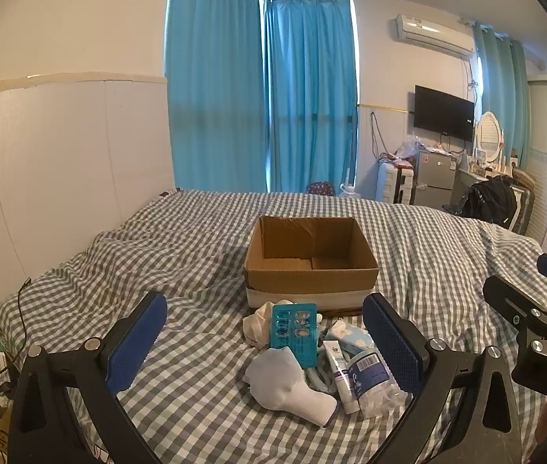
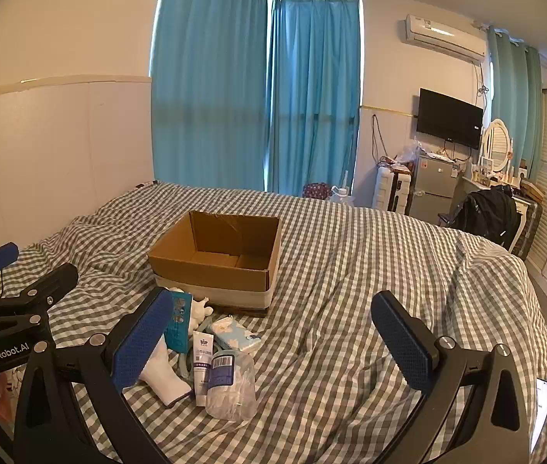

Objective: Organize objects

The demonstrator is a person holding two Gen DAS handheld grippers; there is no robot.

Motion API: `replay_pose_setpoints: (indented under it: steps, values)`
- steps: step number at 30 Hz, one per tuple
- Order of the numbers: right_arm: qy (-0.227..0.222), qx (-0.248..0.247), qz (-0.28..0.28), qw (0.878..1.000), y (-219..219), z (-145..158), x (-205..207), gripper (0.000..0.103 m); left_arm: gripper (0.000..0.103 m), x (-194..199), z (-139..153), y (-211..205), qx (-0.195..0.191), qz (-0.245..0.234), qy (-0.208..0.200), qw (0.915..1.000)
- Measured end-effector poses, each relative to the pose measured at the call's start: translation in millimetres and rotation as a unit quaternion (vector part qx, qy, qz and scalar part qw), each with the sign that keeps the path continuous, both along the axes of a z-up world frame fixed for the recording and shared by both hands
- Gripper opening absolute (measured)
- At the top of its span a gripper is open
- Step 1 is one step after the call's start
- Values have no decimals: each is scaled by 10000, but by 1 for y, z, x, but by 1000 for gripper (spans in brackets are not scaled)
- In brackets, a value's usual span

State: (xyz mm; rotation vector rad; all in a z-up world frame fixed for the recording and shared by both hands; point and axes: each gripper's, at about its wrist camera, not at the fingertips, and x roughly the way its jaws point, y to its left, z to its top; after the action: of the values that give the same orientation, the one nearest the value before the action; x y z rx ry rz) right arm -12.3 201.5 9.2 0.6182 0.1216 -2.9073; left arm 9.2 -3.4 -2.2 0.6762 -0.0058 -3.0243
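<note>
An open, empty cardboard box [image 1: 310, 270] [image 2: 215, 266] sits on the checked bed. In front of it lies a small pile: a teal pill card [image 1: 294, 332] [image 2: 179, 321], a white and blue sock [image 1: 292, 384] [image 2: 165, 375], a white tube [image 1: 341, 375] [image 2: 201, 363], a clear plastic jar [image 1: 372, 381] [image 2: 230, 382], a blue tissue pack [image 1: 352, 336] [image 2: 234, 334] and a crumpled white cloth [image 1: 256, 323] [image 2: 201, 311]. My left gripper [image 1: 265, 321] is open, with the pile between its fingers. My right gripper [image 2: 273, 321] is open and empty, just right of the pile.
The grey checked bedcover [image 2: 350, 270] spreads around the box. A white headboard wall [image 1: 60, 174] is on the left. A phone [image 2: 542, 406] lies at the bed's right edge. A fridge [image 2: 433, 189], a dresser and a TV stand at the far right.
</note>
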Motion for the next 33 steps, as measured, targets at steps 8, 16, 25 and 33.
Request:
replay_pose_setpoints:
  steps: [8,16,25,33]
  values:
    - [-8,0,27,10000,-1,0,1,103,103,0,0,0,13,22,-32,10000]
    - [-27,0,89,10000,-4,1,2,103,103,-1,0,-2,40,27,-51,10000]
    - [-63,22,132,9999,-9,-2,3,103,103,3,0,-1,16,-21,1,10000]
    - [-48,33,109,9999,-9,-1,4,103,103,2,-1,-2,47,50,-29,10000]
